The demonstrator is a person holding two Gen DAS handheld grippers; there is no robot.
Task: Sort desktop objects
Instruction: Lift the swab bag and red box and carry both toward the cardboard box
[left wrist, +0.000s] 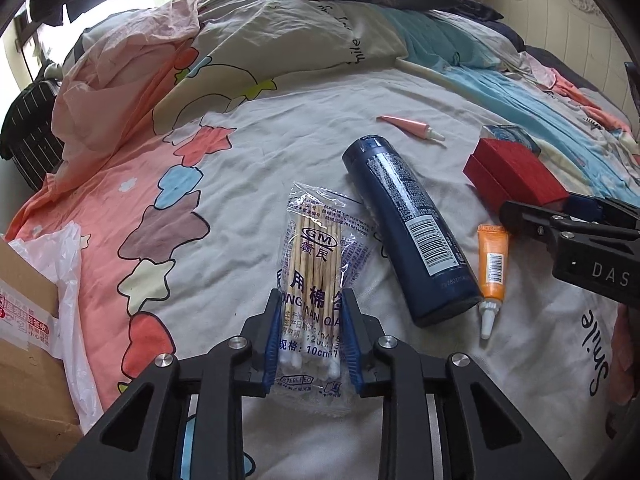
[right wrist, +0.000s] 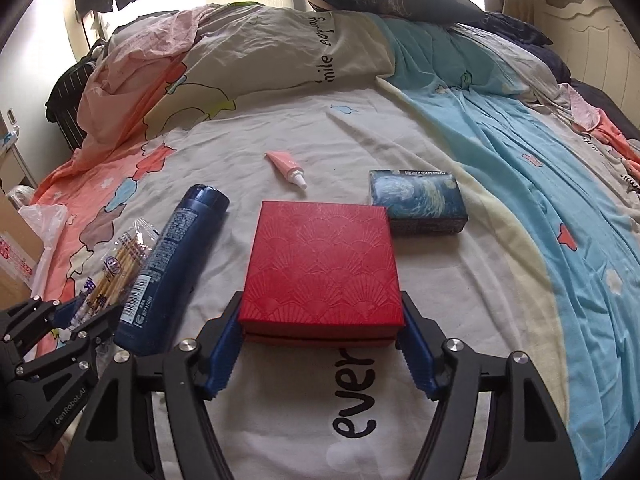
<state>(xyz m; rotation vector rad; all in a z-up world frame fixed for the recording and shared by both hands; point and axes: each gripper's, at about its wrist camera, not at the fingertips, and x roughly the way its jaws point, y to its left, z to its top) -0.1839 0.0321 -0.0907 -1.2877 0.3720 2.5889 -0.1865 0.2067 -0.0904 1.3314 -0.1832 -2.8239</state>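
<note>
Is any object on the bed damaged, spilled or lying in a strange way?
Nothing looks spilled or broken. The orange tube and pink tube are capped, the blue bottle lies flat, and the red box is closed. Only the bedsheet is wrinkled.

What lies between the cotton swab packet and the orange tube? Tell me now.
The dark blue bottle lies between them; the left wrist view shows it.
</note>
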